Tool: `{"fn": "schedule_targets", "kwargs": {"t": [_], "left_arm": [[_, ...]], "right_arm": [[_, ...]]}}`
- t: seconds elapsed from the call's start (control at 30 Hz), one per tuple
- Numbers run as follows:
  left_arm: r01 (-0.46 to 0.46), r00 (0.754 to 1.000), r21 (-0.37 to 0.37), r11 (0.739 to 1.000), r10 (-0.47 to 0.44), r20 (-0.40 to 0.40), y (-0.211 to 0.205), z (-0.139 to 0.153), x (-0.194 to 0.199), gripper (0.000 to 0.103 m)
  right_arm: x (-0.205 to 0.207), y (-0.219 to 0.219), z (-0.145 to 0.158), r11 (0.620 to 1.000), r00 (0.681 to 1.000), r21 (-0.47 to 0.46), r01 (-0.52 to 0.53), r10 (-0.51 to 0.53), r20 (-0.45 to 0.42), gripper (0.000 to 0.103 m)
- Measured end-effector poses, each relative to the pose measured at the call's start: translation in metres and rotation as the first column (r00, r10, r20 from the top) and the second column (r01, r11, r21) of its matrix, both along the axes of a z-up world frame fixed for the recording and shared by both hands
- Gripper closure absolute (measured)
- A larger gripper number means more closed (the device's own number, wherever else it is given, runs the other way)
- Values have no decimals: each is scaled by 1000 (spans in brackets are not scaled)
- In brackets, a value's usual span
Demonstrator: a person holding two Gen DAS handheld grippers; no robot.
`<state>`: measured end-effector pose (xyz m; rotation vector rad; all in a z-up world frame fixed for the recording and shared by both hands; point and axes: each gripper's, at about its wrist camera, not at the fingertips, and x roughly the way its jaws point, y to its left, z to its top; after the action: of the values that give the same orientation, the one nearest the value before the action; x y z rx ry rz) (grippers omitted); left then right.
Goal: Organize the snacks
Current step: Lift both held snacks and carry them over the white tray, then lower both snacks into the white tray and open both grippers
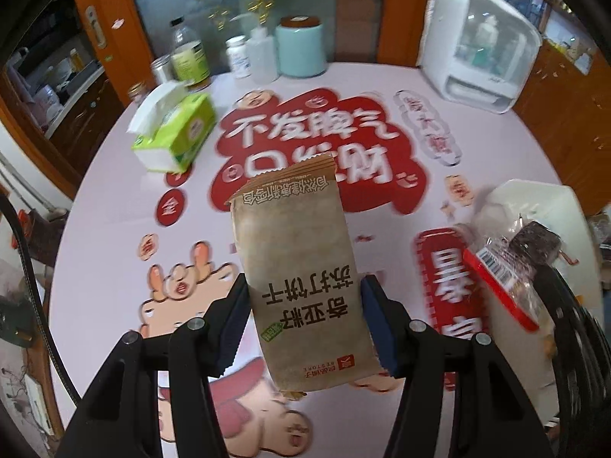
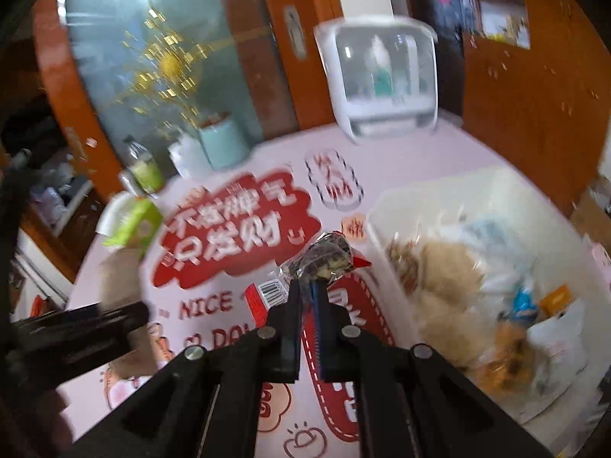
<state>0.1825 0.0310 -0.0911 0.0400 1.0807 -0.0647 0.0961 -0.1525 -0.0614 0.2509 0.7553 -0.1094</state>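
My left gripper (image 1: 303, 301) is shut on a brown paper cracker packet (image 1: 298, 267), held upright above the pink printed table (image 1: 114, 229). My right gripper (image 2: 308, 286) is shut on the edge of a clear-wrapped dark snack with red trim and a barcode (image 2: 320, 261), lifted over the table beside a white bin (image 2: 385, 225) that holds several wrapped snacks. That same wrapped snack (image 1: 511, 263) shows at the right of the left wrist view, in front of the white bin (image 1: 534, 194). The left gripper's black frame (image 2: 76, 328) crosses the left side of the right wrist view.
A green tissue box (image 1: 175, 129) stands at the table's left. Bottles and jars (image 1: 187, 57) and a pale blue canister (image 1: 301, 47) line the far edge. A white appliance with a clear front (image 1: 485, 42) sits at the far right. Wooden cabinets surround the table.
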Motion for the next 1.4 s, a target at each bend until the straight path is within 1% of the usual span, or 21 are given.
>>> {"fn": "schedule_targets", "kwargs": {"t": [0.1, 0.23, 0.43, 0.6, 0.7, 0.87, 1.03, 1.07, 1.17, 1.2, 1.23, 1.27, 1.3, 1.33, 1.37, 1.4], "left_arm": [[44, 999, -56, 997, -43, 16, -27, 19, -3, 47], [130, 990, -83, 988, -124, 69, -73, 48, -10, 47], [253, 962, -112, 961, -237, 134, -137, 79, -22, 47], [338, 934, -115, 934, -318, 164, -188, 91, -29, 47], [368, 922, -110, 923, -347, 172, -209, 93, -32, 47], [398, 909, -85, 913, -380, 172, -238, 90, -34, 47], [408, 907, -70, 910, -395, 145, -255, 78, -33, 47], [408, 907, -67, 910, -397, 141, -258, 76, -33, 46], [407, 908, -61, 911, -397, 134, -264, 70, -32, 46], [407, 908, -59, 911, -397, 138, -266, 69, -31, 44], [409, 906, -54, 911, -398, 141, -268, 68, -31, 36], [410, 905, -50, 911, -400, 143, -270, 67, -31, 29], [412, 904, -50, 910, -402, 146, -271, 67, -31, 20], [414, 902, -53, 909, -403, 153, -271, 68, -33, 17], [416, 901, -55, 908, -404, 157, -272, 69, -34, 17], [420, 899, -58, 906, -407, 160, -272, 69, -34, 17]], "right_arm": [[-26, -20, 28, 1000, 996, -8, 9, -8, 89, 98], [-51, -50, 55, 996, 984, -60, 66, -55, 169, 98], [-75, -87, 73, 980, 968, -123, 157, -128, 215, 97], [-90, -116, 87, 960, 950, -155, 233, -192, 245, 97], [-95, -131, 89, 948, 944, -173, 267, -221, 247, 97], [-97, -148, 83, 939, 945, -190, 286, -244, 216, 97], [-98, -159, 74, 933, 952, -218, 287, -252, 171, 96], [-96, -161, 71, 933, 955, -226, 282, -251, 157, 94], [-95, -163, 64, 929, 960, -248, 276, -252, 126, 94], [-95, -163, 61, 927, 962, -261, 269, -247, 115, 93], [-95, -163, 59, 925, 964, -275, 264, -243, 107, 91], [-95, -161, 58, 922, 966, -289, 259, -239, 103, 84], [-96, -159, 57, 918, 966, -303, 257, -236, 103, 70], [-98, -157, 56, 912, 966, -319, 257, -234, 109, 62], [-99, -155, 57, 909, 966, -329, 258, -233, 115, 49], [-101, -153, 58, 904, 965, -340, 260, -229, 127, 41]]}}
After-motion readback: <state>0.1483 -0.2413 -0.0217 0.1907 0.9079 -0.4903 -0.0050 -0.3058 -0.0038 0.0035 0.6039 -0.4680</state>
